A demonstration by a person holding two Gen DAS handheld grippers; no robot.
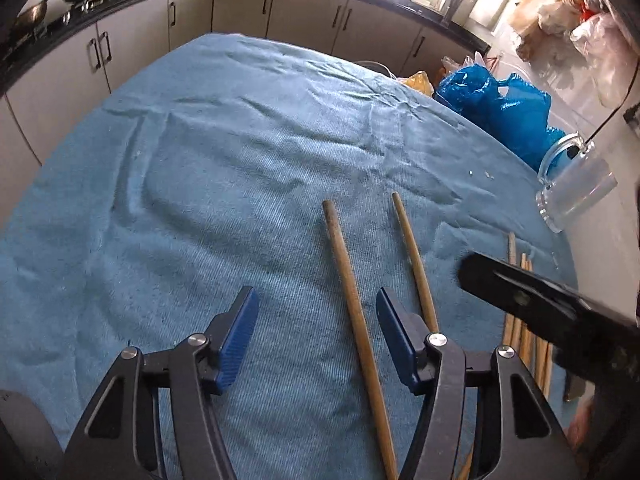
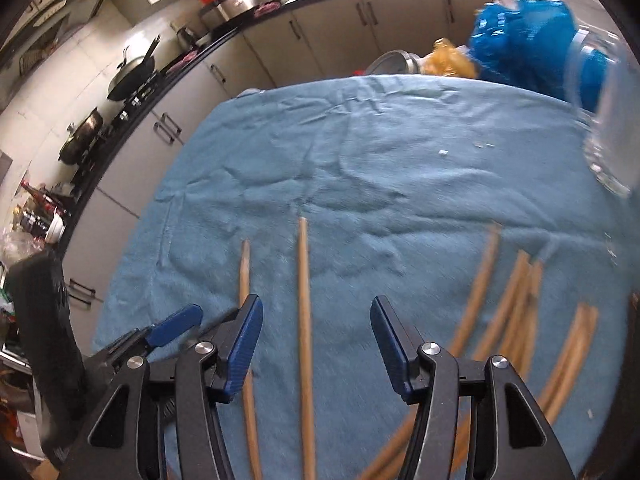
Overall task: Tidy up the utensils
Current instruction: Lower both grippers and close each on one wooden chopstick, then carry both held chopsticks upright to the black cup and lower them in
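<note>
While mug (image 1: 576,188) sits empty — chopsticks (image 2: 516,312) outside.

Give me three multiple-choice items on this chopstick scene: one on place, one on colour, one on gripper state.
1. Where is the clear glass mug?
A. on the cloth's right side
B. between the left gripper's fingers
C. on the counter

2. What colour is the table cloth?
A. red
B. blue
C. white

3. How stands the right gripper?
A. shut on a chopstick
B. open over a chopstick
C. out of view

Key: A, the mug sits at the cloth's right edge; B, the cloth is blue; B, one chopstick lies loose between its spread fingers.
</note>
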